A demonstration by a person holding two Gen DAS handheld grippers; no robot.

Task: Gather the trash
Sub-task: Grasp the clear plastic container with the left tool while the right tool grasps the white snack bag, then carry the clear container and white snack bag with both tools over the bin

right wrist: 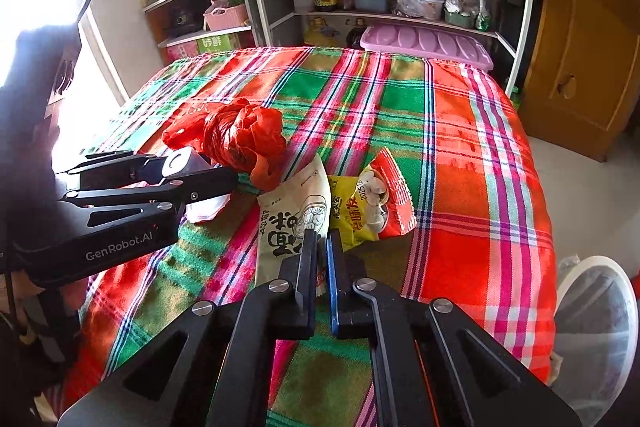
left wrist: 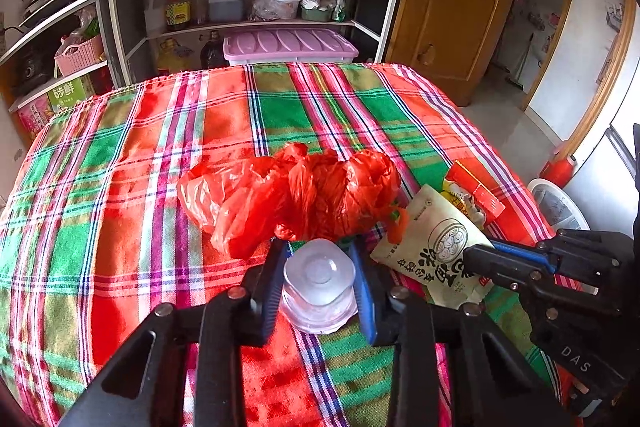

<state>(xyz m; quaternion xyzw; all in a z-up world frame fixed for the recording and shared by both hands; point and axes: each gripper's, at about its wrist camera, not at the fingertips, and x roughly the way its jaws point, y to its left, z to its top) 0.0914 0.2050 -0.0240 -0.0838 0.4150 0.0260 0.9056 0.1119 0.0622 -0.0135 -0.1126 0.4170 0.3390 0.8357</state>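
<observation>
In the left wrist view my left gripper [left wrist: 319,253] is shut on a small clear plastic cup [left wrist: 319,287] standing on the plaid tablecloth [left wrist: 120,195]. Just beyond it lies a crumpled red plastic bag [left wrist: 288,195]. To the right, a cream snack packet [left wrist: 432,251] overlaps a yellow and red packet [left wrist: 474,197]. My right gripper [left wrist: 471,255] pinches the cream packet's edge. In the right wrist view that gripper [right wrist: 321,238] is shut on the cream packet [right wrist: 288,223], beside the yellow and red packet [right wrist: 372,203]. My left gripper [right wrist: 226,183] reaches in from the left, by the red bag [right wrist: 236,137].
A white bin [right wrist: 600,315] stands on the floor off the table's right edge [left wrist: 556,207]. Behind the table is a shelf unit [left wrist: 256,23] with bottles, pans, a kettle and a pink lidded box [left wrist: 288,45]. A wooden door [left wrist: 452,7] stands at the right.
</observation>
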